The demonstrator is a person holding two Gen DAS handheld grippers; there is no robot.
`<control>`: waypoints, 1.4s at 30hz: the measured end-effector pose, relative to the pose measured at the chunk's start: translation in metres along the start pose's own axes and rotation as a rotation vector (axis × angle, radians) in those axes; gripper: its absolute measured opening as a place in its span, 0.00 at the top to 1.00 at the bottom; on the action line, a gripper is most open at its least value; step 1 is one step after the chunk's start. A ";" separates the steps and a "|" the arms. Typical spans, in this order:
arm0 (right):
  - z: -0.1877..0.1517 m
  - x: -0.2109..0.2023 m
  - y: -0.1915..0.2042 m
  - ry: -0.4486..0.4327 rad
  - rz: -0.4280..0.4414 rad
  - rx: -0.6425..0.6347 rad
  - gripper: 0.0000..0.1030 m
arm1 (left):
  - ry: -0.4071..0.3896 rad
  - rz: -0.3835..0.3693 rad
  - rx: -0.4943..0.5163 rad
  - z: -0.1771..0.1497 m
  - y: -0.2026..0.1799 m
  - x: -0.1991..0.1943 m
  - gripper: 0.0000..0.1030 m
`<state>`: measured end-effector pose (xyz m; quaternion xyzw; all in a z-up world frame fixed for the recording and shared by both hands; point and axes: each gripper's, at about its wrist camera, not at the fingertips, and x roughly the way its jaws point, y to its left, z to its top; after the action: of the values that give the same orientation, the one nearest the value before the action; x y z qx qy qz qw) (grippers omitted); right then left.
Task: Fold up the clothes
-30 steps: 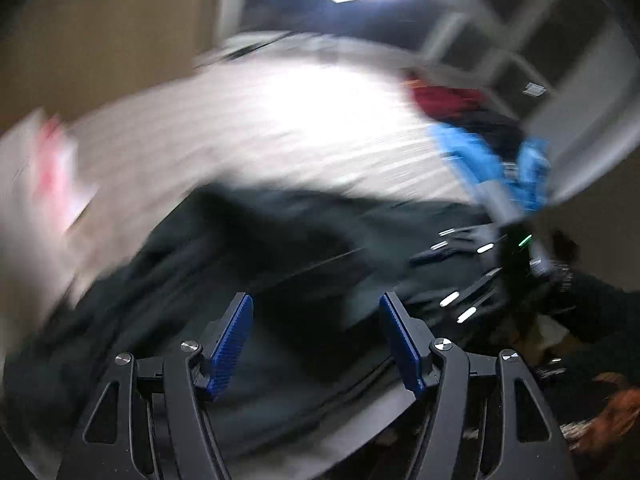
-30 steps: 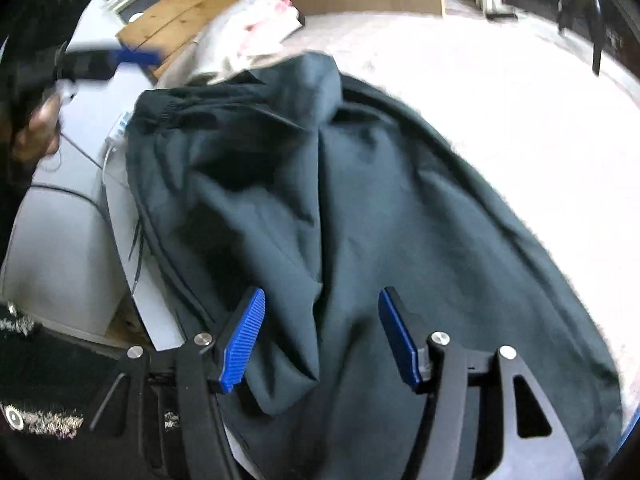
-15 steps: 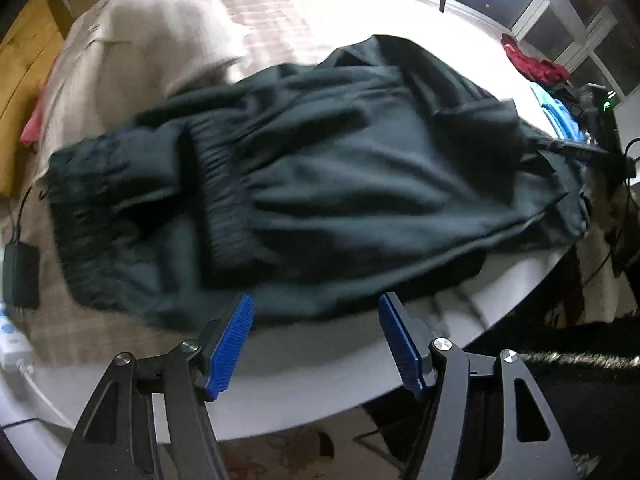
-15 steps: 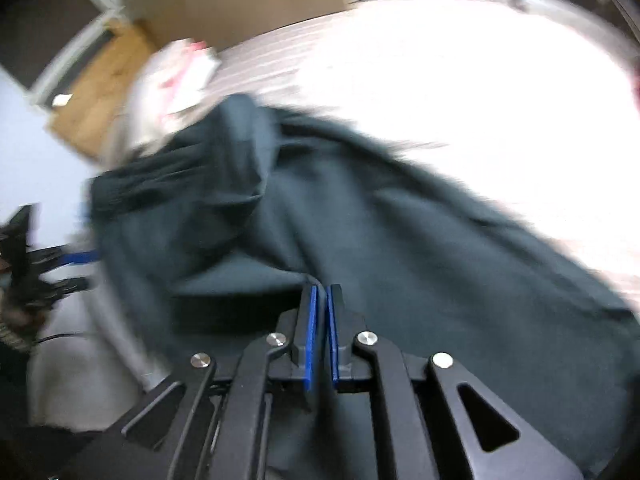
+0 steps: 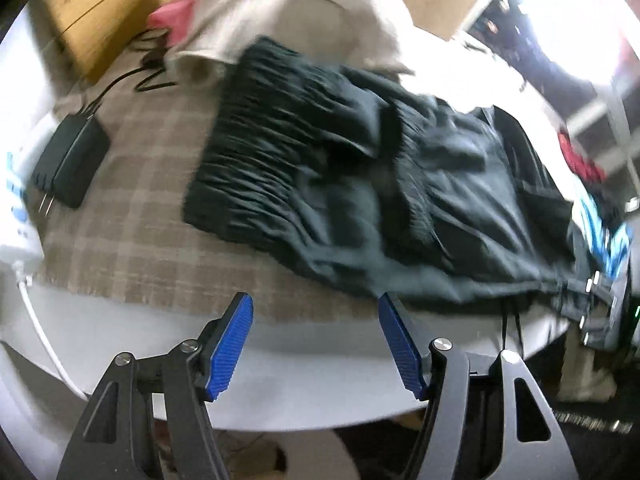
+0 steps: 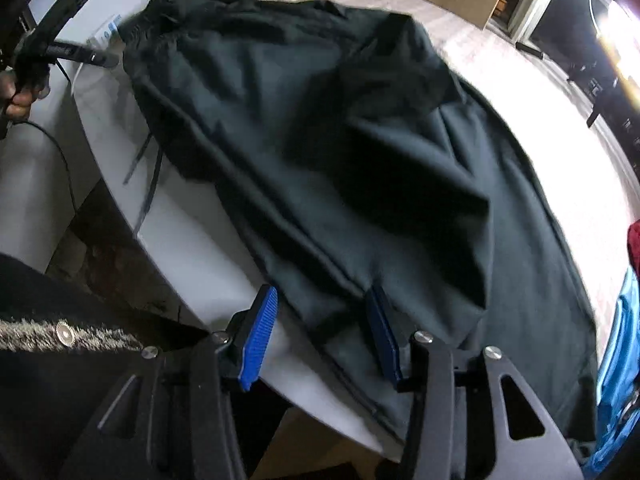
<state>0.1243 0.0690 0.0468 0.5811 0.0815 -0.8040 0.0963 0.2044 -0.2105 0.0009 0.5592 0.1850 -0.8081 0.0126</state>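
Left gripper point(image 5: 316, 342): jaws apart, nothing between the blue pads point(image 5: 230, 346), hovering over the bare white rim of the table point(image 5: 304, 344), just short of the near edge of the dark trousers point(image 5: 360, 184). Right gripper point(image 6: 320, 336): jaws opening, near hem edge of the trousers lies between them, pads not pressing on the cloth; its left pad point(image 6: 258, 340) is over the table rim, the right one over the fabric.

Dark trousers point(image 6: 340, 152) lie spread flat on the table, gathered elastic waistband at the left end in the left wrist view, drawcords point(image 6: 146, 176) hanging over the table edge. Under the trousers is a beige checked cloth point(image 5: 132, 208). Left of the waistband: a black power adapter point(image 5: 70, 160) with its cable, beside it a white power strip point(image 5: 16, 208). Behind the waistband: a cream garment pile point(image 5: 320, 12) with something pink point(image 5: 180, 12) in it. Past the trousers' far end: blue clothing point(image 6: 620, 360) and a red item point(image 5: 580, 164). A hand point(image 6: 20, 98) holds the left gripper's handle, left of the waistband in the right wrist view.
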 end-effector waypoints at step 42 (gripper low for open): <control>-0.024 -0.083 -0.084 -0.193 0.236 0.322 0.52 | -0.040 0.044 0.013 0.042 -0.028 -0.019 0.95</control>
<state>0.1507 0.1615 0.1203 0.5150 -0.1259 -0.8416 0.1031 0.1669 -0.2014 0.0387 0.5470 0.1672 -0.8197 0.0306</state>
